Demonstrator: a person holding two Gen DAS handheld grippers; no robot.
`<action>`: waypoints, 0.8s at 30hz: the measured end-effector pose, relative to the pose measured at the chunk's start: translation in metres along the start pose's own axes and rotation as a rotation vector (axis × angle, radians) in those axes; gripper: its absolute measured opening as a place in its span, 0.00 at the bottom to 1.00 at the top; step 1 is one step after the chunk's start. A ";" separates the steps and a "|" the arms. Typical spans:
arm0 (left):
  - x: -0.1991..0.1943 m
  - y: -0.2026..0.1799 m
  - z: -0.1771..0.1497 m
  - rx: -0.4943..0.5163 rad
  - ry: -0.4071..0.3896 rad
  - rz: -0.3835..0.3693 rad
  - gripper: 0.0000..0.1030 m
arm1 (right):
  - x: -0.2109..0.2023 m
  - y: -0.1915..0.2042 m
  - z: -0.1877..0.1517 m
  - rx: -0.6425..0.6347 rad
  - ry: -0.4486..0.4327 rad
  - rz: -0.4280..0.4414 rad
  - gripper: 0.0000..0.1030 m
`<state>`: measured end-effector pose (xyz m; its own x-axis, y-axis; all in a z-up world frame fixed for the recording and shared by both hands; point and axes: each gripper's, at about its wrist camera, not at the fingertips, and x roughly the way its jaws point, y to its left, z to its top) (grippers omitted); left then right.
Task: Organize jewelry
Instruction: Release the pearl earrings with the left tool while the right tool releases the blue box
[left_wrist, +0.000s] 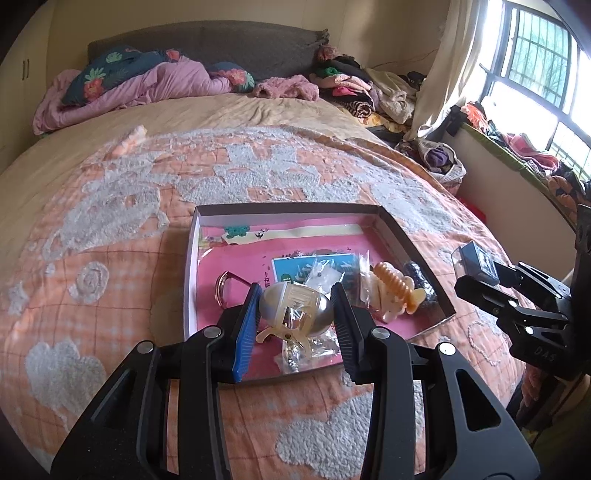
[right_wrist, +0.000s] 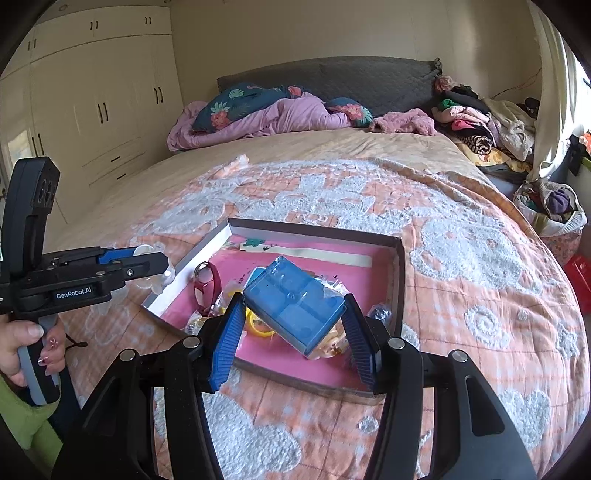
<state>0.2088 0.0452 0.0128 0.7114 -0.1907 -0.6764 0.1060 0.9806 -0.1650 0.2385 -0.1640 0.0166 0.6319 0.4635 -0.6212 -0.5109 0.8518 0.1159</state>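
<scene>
Left gripper (left_wrist: 295, 306) clamped on a pale hair claw (left_wrist: 293, 308), right gripper (right_wrist: 293, 325) clamped on a blue compartment box (right_wrist: 293, 308), both held above the pink-lined tray (left_wrist: 406, 240) on the bed; sorting underway, probably claw into box next, loose clips (left_wrist: 397, 291) crowding below.

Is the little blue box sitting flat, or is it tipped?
Tipped. The blue box hangs at a slant between the right tool's pads, one corner lower, lifted above the pink-lined tray, not resting in it.
</scene>
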 end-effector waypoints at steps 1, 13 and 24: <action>0.002 0.001 0.000 -0.002 0.003 0.001 0.29 | 0.003 0.000 0.001 -0.001 0.003 -0.002 0.50; 0.027 0.013 -0.003 -0.011 0.031 0.036 0.29 | 0.032 0.011 0.000 -0.040 0.050 0.024 0.50; 0.047 0.018 -0.007 -0.007 0.064 0.047 0.29 | 0.066 0.026 -0.014 -0.077 0.125 0.049 0.50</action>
<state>0.2397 0.0535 -0.0271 0.6697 -0.1475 -0.7278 0.0686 0.9882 -0.1372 0.2591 -0.1149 -0.0320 0.5301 0.4663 -0.7082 -0.5860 0.8051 0.0915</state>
